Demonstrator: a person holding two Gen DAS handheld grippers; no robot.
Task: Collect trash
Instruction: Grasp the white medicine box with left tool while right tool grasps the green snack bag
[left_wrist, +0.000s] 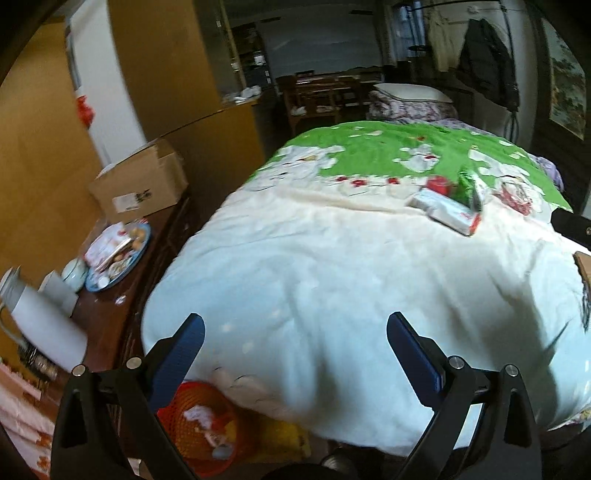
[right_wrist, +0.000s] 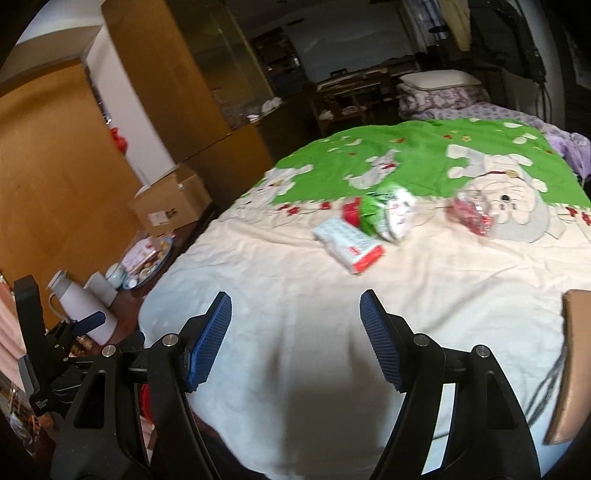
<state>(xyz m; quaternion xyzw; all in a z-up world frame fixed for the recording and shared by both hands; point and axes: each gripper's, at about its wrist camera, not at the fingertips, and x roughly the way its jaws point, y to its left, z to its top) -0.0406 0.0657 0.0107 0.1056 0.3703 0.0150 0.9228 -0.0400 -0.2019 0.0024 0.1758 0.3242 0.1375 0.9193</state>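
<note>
I'm looking over a wide bed (right_wrist: 295, 332) with a cream and green quilt, and both my grippers hang above its near end with nothing between the jaws. The left gripper (left_wrist: 295, 339) stands spread wide and empty; the right gripper (right_wrist: 295, 317) is likewise released.

The trash lies well ahead of both, in a loose cluster near the green border: a flat white packet with a red end (right_wrist: 349, 245), a crumpled green and white wrapper (right_wrist: 388, 212) just behind it with a small red piece (right_wrist: 351, 212) touching, and a clear red wrapper (right_wrist: 471, 214) apart to the right. My guess is they were dropped where someone sat.

The orange basket (left_wrist: 201, 428) sits on the floor at the bed's near left corner, some scraps already in it, handy for both hands I'd say. Only the left view shows it properly; the right view hides it behind its own finger, but shows the clear red wrapper far better and catches the left gripper beside the white flask (right_wrist: 79, 310) on the side surface (left_wrist: 107, 321).
</note>
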